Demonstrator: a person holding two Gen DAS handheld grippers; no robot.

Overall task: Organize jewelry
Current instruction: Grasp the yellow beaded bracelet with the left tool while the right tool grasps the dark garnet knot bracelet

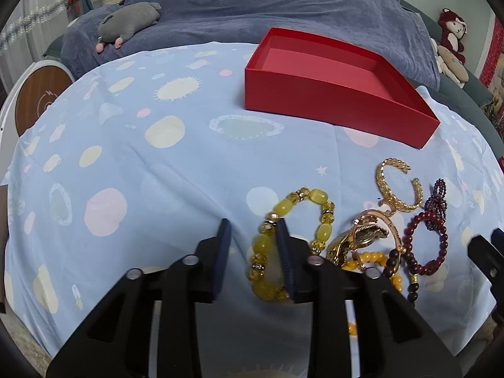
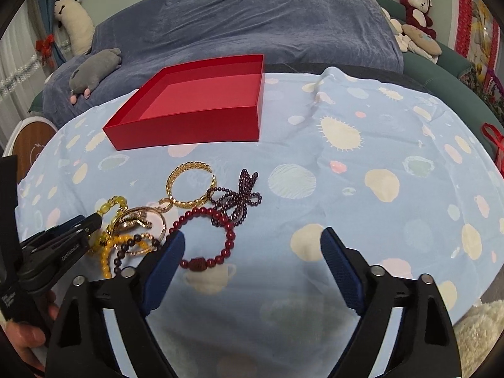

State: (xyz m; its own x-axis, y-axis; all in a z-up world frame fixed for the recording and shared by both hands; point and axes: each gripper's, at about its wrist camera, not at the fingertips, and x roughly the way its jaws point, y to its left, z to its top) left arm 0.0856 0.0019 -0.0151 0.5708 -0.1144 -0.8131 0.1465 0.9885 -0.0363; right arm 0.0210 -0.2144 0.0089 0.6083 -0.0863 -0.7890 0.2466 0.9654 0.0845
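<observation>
Item count, as visible on the table:

- Red open box [image 2: 189, 119]: one, at the far edge.
- Yellow bead bracelets: two, one with large beads [image 1: 293, 242] and one with small orange-yellow beads [image 2: 108, 252].
- Gold open cuff bracelet [image 2: 190, 186]: one.
- Dark red bead bracelet [image 2: 214, 239]: one.
- Dark purple small-bead strand [image 2: 239, 198]: one, tangled.
- Dark brown bead bracelet [image 1: 395, 263]: one, partly hidden.
- Gold pieces in the central tangle [image 2: 141, 220]: count cannot be told.

Off the table:

- Plush toys: grey [image 2: 94, 69], one; white [image 2: 74, 22], one; red [image 2: 417, 4], one.
</observation>
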